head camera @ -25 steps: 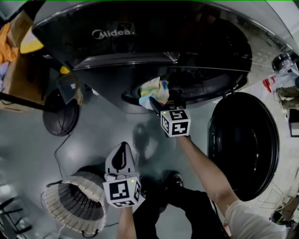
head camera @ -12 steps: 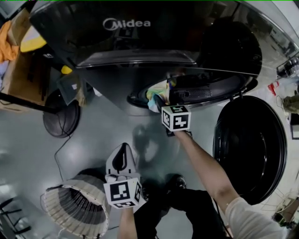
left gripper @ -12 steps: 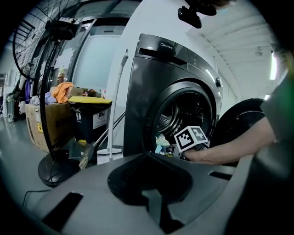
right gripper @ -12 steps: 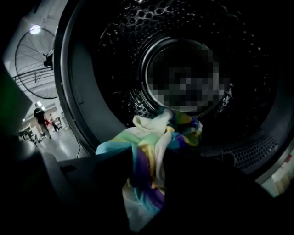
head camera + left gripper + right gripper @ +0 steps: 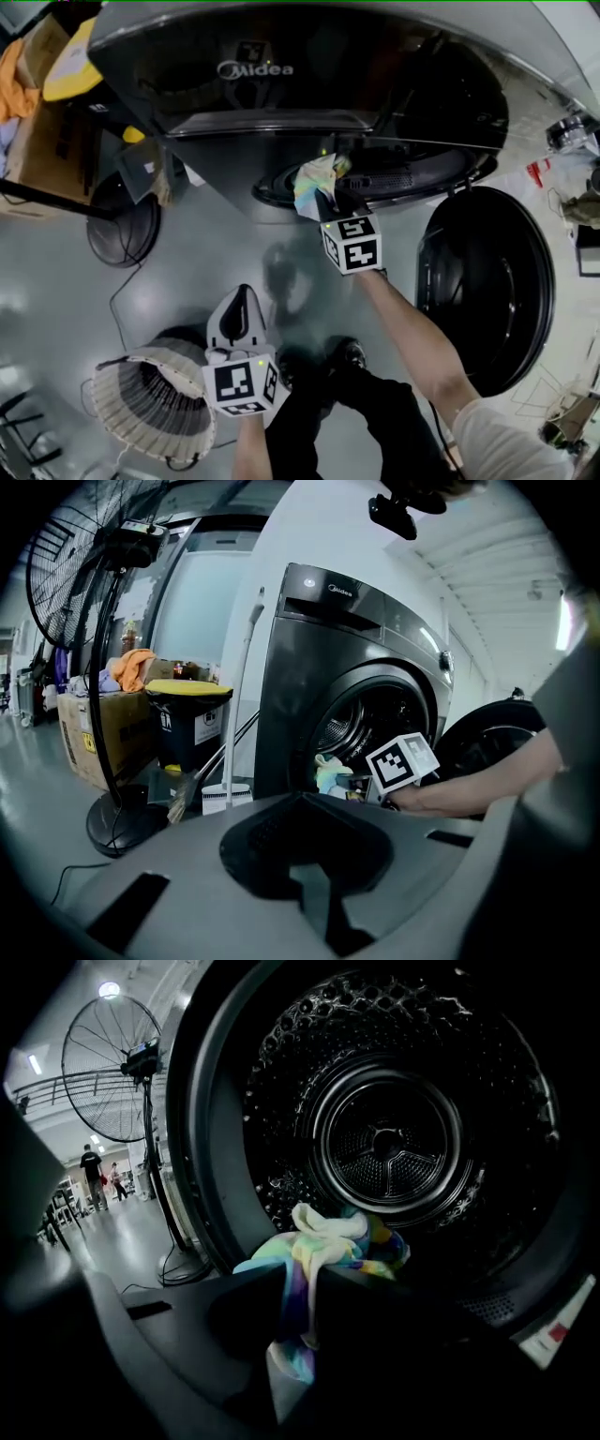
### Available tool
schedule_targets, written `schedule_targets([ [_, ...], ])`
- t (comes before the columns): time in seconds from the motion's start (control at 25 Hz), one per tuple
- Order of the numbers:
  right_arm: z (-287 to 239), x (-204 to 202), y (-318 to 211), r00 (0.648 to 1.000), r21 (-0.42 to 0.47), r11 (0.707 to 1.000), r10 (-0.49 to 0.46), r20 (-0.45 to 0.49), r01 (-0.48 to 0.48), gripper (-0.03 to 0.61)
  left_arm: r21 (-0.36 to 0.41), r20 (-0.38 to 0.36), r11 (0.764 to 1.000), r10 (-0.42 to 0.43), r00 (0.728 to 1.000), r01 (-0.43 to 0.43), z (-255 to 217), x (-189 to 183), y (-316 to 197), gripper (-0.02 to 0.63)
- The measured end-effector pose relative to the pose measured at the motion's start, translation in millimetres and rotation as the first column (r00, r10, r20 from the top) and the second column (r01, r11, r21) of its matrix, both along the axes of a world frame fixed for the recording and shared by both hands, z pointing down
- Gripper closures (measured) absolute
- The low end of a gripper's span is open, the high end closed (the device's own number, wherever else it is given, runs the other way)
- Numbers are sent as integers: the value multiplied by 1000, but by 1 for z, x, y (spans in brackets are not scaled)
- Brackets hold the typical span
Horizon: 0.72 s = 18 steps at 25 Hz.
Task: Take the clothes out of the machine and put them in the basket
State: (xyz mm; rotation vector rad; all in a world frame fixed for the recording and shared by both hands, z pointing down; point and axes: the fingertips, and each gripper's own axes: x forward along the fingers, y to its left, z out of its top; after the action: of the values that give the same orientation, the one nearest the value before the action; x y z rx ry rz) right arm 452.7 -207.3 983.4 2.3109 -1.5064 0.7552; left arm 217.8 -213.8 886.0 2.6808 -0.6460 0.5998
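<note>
A tie-dye cloth (image 5: pixel 314 176) in pale yellow, blue and purple hangs at the mouth of the dark front-loading washer (image 5: pixel 253 70). My right gripper (image 5: pixel 324 201) is at the drum opening. Its jaws are closing, and the cloth (image 5: pixel 319 1241) is pinched between them, with a tail drooping below. Behind the cloth the steel drum (image 5: pixel 394 1138) looks bare. My left gripper (image 5: pixel 246 292) hangs low over the floor beside the ribbed basket (image 5: pixel 150 403), shut with nothing in it. From the left gripper view, the cloth (image 5: pixel 328 772) shows by the right gripper's marker cube.
The round washer door (image 5: pixel 487 281) stands swung open at the right. A floor fan's base (image 5: pixel 122 230) and its cable lie left of the machine, with a cardboard box (image 5: pixel 37 141) and a yellow-lidded bin (image 5: pixel 187 724) beyond. The person's legs (image 5: pixel 366 403) are below the right arm.
The right gripper reached into the drum mouth, its jaws closed on the tie-dye cloth, and it drew back a little with it. The left gripper stayed by the basket.
</note>
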Motion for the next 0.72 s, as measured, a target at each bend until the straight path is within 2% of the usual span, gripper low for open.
schedule_targets([
  [0.4, -120, -33, 59, 1000, 64, 998, -16, 15, 15, 509, -31, -15, 999, 19, 1000, -20, -100, 3, 39, 595],
  [0.72, -231, -47, 100, 1000, 142, 990, -13, 21, 10, 509, -16, -22, 999, 27, 999, -28, -185, 12, 57, 595],
])
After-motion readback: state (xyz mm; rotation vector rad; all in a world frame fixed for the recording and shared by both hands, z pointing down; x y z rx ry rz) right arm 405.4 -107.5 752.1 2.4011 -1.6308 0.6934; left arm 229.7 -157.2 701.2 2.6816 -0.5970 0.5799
